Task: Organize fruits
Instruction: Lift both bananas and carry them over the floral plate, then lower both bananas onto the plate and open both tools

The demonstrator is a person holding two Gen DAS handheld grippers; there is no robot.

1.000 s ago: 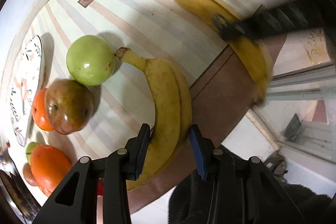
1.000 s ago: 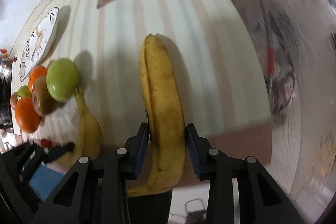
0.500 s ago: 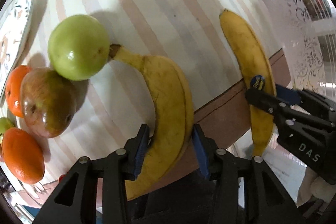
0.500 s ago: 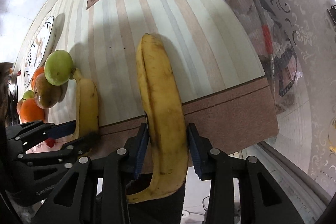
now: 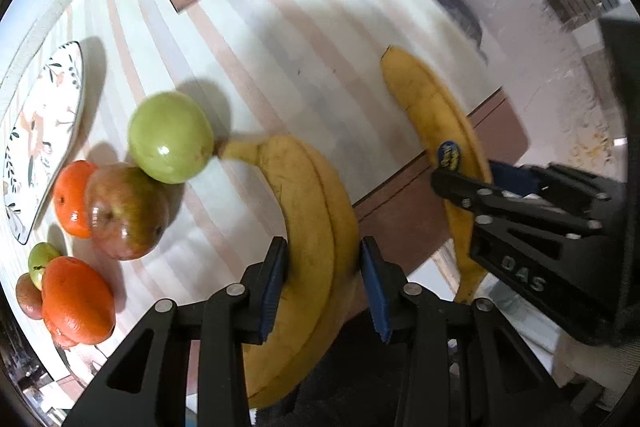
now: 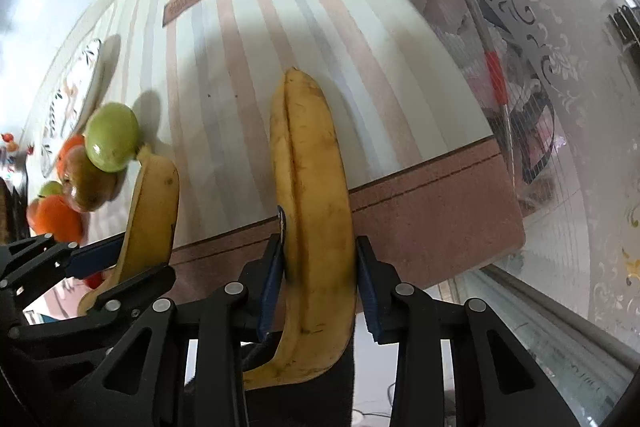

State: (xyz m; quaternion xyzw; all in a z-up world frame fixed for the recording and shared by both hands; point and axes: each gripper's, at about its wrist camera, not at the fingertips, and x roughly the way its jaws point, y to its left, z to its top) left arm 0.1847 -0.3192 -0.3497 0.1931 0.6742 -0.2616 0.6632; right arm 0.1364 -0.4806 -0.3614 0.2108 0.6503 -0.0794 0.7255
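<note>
Now lies settled on the surface (image 5: 280,27): right banana (image 6: 312,167), a second ago blurred in motion far off at 2 o'clock in the left view, and set much nearer the left banana (image 5: 308,211) than before. Means, as a judgement, a pairing of the bananas is nearly done, with release the likely step left.

Shows the left gripper (image 5: 324,283) closed about the left banana's lower half, the 9 o'clock pad flat on the skin and the 3 o'clock pad at the skin or a hair off. Shows the right gripper (image 6: 320,267) narrowed onto the right banana, both pads against its sides.

Runs, for the left banana, from 6 o'clock upward, then bends toward 10 o'clock, stem touching the green apple (image 5: 170,137). Runs, for the right banana in the right view, almost straight from 6 to 12 o'clock, blunt tip at 12, stem end hanging past the surface's brown edge. Leaves both long axes roughly parallel, apart, not touching.

Keeps red apple (image 5: 126,213) and oranges (image 5: 76,301) clustered at 8 o'clock, beside the plate (image 5: 40,131).
</note>
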